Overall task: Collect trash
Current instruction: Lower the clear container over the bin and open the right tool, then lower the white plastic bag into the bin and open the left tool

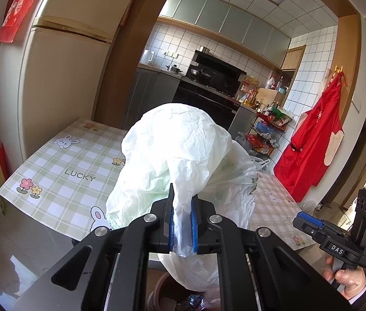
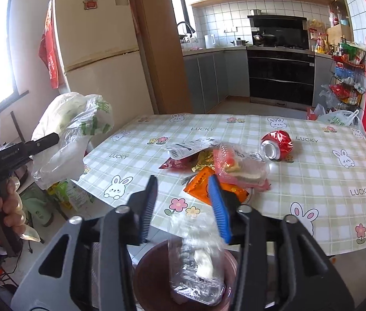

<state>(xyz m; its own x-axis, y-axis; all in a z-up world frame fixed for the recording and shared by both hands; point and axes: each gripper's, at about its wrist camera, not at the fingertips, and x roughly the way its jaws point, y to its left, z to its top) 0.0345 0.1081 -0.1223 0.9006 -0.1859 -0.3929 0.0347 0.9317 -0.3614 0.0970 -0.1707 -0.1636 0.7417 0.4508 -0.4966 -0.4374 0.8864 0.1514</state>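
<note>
We find a clear plastic wrapper (image 2: 195,267) dropping into the brown bin (image 2: 144,272) below the table's near edge, under the right gripper (image 2: 183,207), jaws spread and empty. The left gripper (image 1: 183,223) pinches the white bag (image 1: 177,150) off the left edge. Still on the table (image 2: 312,181): the wrapper pile (image 2: 219,171) near centre and a crushed red can (image 2: 277,143) towards the far edge; we judge collection under way, with most left

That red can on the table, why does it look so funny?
The red can is crushed and dented, lying on its side on the checked tablecloth with its silver end facing the camera. It sits apart from the pile of wrappers.
</note>
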